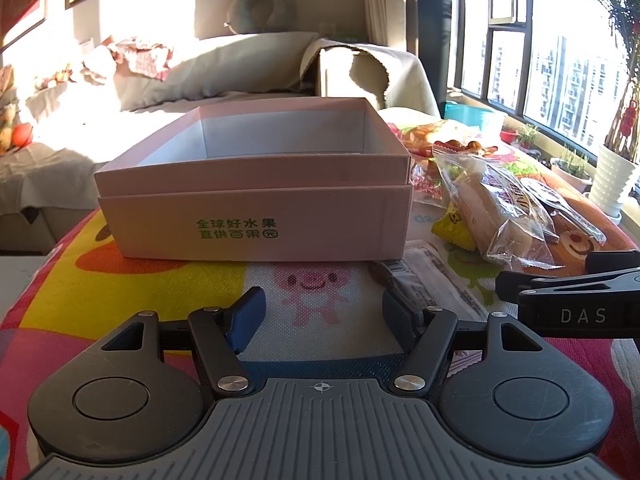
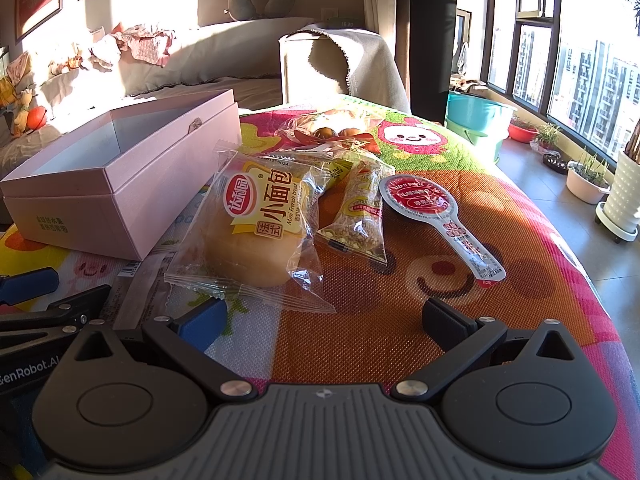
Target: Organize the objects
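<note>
**Box sitting empty, snacks waiting on the worktop**

Nothing is looking packed yet. The pink cardboard box (image 1: 256,200) is sitting open on the left side of the cartoon-printed worktop (image 2: 440,300), and as far as the left wrist view shows, its white inside is bare. The whole job appears to be lying ahead.

The left gripper (image 1: 324,316) is hovering just in front of the box, jaws apart with nothing between them. The right gripper (image 2: 324,320) is pointing at the snacks, jaws spread wide and gripping nothing.

The snacks are lying in a loose cluster right of the box. The mini French bread packet (image 2: 256,224) is sitting nearest the right gripper, its clear wrapper crinkled and glinting, a soft golden bun showing inside. Just beside it the cereal bar (image 2: 358,216) is lying in a speckled wrapper, and next over the red spoon-shaped sachet (image 2: 432,216) is lying flat. Farther back a clear bag of round brown treats (image 2: 332,130) is catching the sun. A flat printed wrapper (image 1: 432,284) is lying between box and bread.
</note>
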Available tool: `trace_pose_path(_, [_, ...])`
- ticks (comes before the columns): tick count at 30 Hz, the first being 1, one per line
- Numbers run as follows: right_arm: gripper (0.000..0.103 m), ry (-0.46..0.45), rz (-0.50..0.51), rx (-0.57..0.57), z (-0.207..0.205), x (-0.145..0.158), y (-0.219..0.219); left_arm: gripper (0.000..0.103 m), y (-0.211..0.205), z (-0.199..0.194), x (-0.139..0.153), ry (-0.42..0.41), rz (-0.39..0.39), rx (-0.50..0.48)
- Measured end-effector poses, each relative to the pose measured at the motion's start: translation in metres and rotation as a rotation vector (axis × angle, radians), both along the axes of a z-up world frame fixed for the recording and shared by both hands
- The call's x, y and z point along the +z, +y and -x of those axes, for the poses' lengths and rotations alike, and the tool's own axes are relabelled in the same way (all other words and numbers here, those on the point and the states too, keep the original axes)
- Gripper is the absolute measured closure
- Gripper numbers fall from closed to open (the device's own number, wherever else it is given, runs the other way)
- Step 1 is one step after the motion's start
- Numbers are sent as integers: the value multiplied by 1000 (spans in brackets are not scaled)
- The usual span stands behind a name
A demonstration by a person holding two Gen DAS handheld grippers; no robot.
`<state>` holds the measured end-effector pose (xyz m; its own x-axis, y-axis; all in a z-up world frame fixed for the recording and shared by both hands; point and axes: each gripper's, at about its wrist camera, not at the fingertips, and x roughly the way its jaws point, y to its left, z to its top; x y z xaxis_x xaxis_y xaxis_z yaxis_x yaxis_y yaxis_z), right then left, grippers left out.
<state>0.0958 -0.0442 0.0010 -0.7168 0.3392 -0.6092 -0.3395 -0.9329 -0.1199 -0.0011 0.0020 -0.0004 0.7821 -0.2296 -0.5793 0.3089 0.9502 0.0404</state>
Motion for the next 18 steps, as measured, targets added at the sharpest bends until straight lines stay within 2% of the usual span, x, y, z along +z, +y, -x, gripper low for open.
trace_pose_path(18, [0, 10, 4, 7, -14, 0, -3, 31, 0, 0, 0, 7, 13, -49])
